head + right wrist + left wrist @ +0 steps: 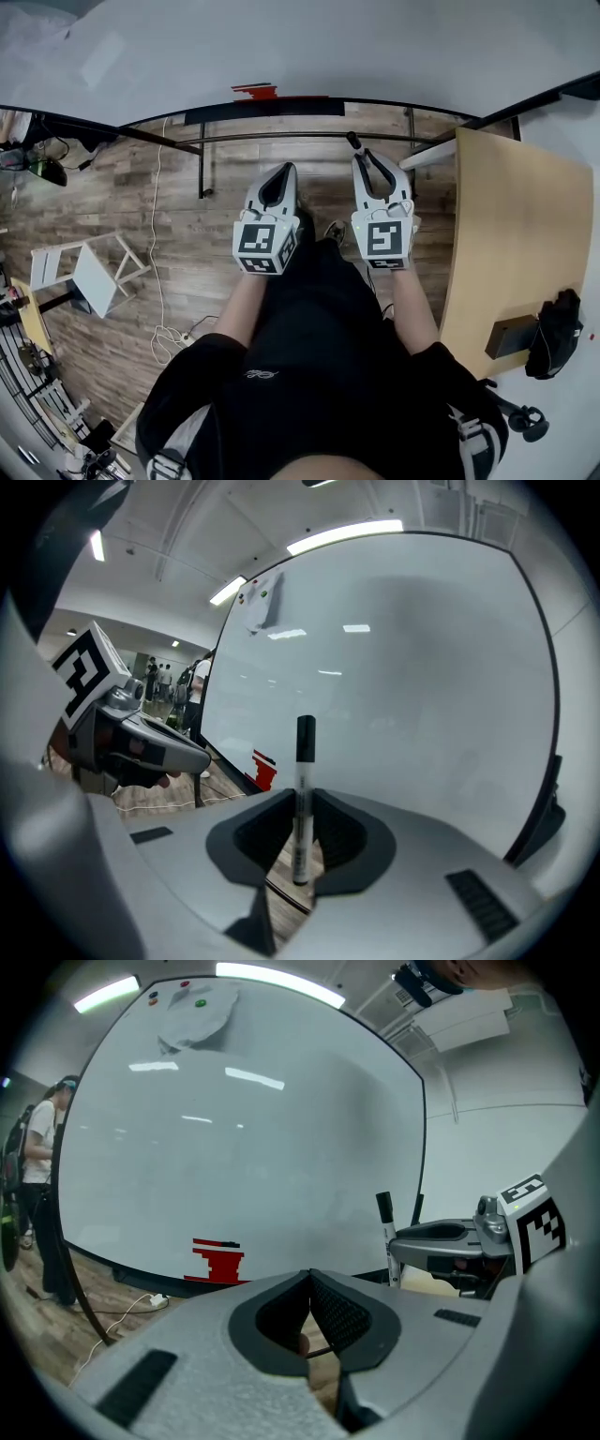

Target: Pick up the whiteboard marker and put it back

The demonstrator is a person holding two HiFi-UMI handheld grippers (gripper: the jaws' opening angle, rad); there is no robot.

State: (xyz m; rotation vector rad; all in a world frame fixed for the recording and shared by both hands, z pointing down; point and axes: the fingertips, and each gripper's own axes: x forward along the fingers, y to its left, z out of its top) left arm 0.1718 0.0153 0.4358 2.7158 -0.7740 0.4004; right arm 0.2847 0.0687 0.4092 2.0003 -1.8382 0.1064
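The whiteboard marker (304, 761), white-bodied with a black cap, stands upright between the jaws of my right gripper (302, 797), which is shut on its barrel. In the head view the right gripper (366, 156) points toward the whiteboard (281, 47), and the marker (355, 143) sticks out past its tips. My left gripper (287, 171) is beside it on the left, shut with nothing in it; its tips (310, 1275) meet. The left gripper view also shows the marker (385, 1227) upright in the right gripper (412, 1237).
A red block mark (217, 1260) sits at the whiteboard's lower edge. A wooden table (506, 234) with a black bag (559, 333) is at the right. A white stool (84, 270) and a cable (157, 234) are on the wood floor at left. A person (39, 1162) stands far left.
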